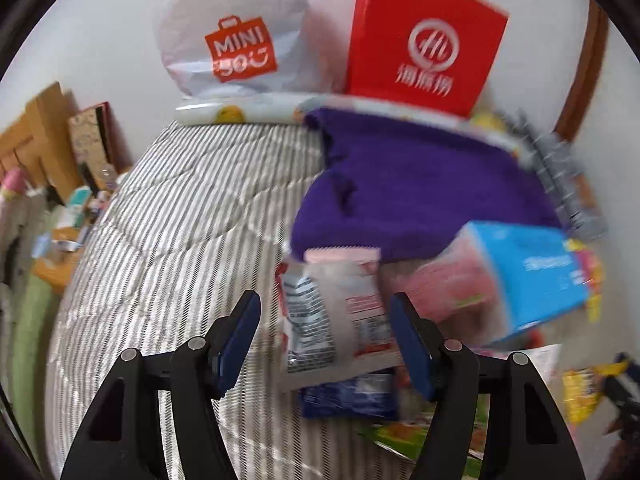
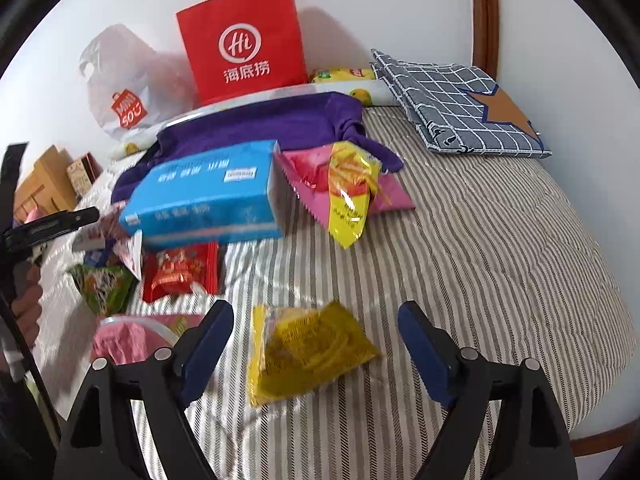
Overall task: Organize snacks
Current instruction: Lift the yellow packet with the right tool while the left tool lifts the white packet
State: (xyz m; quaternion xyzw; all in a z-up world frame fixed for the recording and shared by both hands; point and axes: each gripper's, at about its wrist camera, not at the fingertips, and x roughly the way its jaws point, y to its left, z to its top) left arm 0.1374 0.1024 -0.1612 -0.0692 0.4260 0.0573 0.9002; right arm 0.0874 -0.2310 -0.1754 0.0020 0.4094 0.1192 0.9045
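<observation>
Your left gripper [image 1: 324, 338] and right gripper [image 2: 316, 350] stand released; snack packets [image 2: 180, 272] lie scattered on the bed [image 2: 480, 260], sorting barely begun

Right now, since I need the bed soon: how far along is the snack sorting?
Early. Nothing looks sorted: packets lie scattered around the blue box. Left gripper is open around a white packet; right gripper is open over a yellow packet. The red bag stands behind.

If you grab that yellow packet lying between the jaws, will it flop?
The yellow packet would probably sag and crinkle: it looks like a thin, wrinkled film pouch. It lies flat on the striped quilt, so it likely won't roll. Probably light, maybe slippery.
</observation>
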